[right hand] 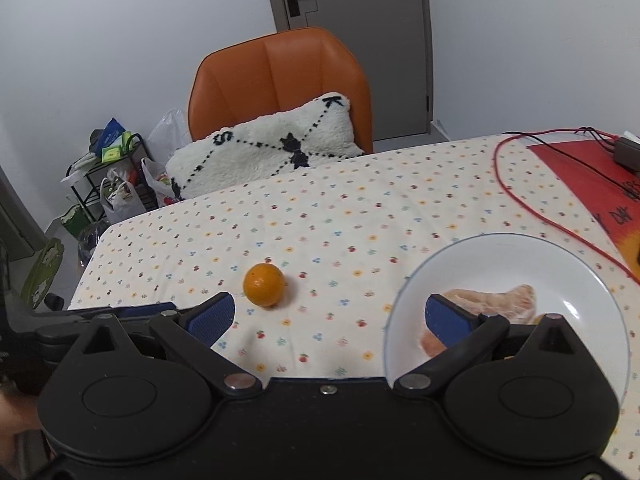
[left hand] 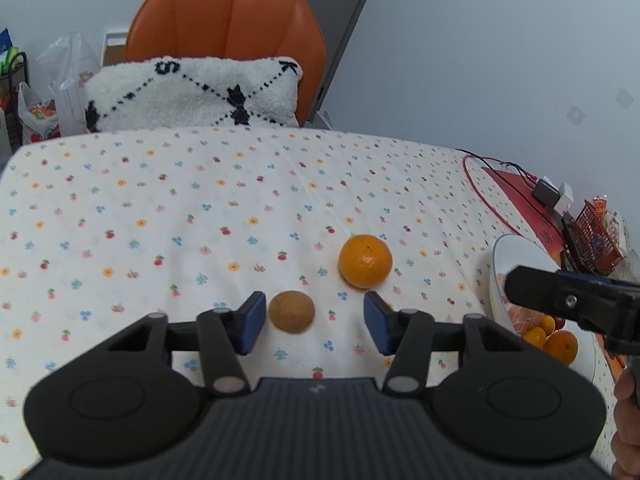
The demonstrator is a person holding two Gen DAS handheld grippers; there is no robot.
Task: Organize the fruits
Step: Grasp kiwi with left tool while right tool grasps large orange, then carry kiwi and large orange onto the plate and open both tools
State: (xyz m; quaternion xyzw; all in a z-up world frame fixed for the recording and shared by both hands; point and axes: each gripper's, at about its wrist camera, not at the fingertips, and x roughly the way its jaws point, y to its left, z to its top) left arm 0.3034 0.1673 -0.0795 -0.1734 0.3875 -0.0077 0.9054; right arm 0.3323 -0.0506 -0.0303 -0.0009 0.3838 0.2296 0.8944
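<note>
A small round brown fruit (left hand: 291, 311) lies on the flowered tablecloth between the open pads of my left gripper (left hand: 314, 322), nearer the left pad. An orange (left hand: 365, 261) sits just beyond the right pad; it also shows in the right wrist view (right hand: 264, 284). A white plate (right hand: 508, 256) holds peeled citrus segments (right hand: 496, 300); in the left wrist view the plate (left hand: 514, 252) also holds small oranges (left hand: 560, 346). My right gripper (right hand: 330, 318) is open and empty, its right pad over the plate, and it appears from the side in the left wrist view (left hand: 568, 300).
An orange chair (left hand: 224, 20) with a white cushion (left hand: 192, 92) stands at the table's far edge. A red mat (right hand: 580, 176), red cable (right hand: 520, 200) and a charger (left hand: 546, 194) lie at the right. An orange basket (left hand: 596, 240) is beyond the plate.
</note>
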